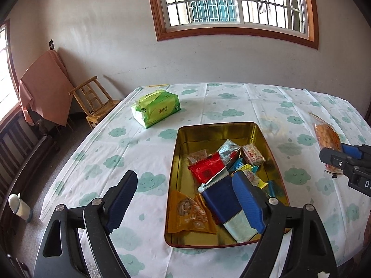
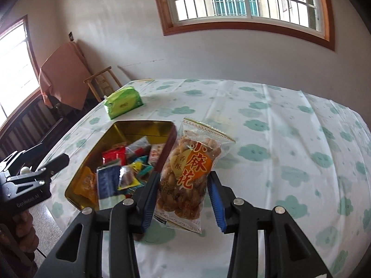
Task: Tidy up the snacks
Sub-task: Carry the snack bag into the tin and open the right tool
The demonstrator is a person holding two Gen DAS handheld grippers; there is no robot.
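A clear bag of fried dough twists (image 2: 189,164) with an orange label hangs above the tablecloth just right of the tin, and my right gripper (image 2: 183,197) is shut on its lower half. From the left wrist view the same bag (image 1: 327,136) shows at the far right in the right gripper (image 1: 336,155). The gold tin (image 1: 215,125) lies open with several snack packets in it: a red one (image 1: 206,169), an orange one (image 1: 192,213) and a dark blue one (image 1: 220,199). My left gripper (image 1: 185,202) hovers open over the tin's near left side, with nothing pinched.
A green tissue pack (image 1: 155,106) lies on the cloud-print tablecloth (image 1: 231,97) behind the tin. Off the table's left are a wooden chair (image 1: 92,99), furniture under a pink cloth (image 1: 46,85) and a bottle on the floor (image 1: 19,207).
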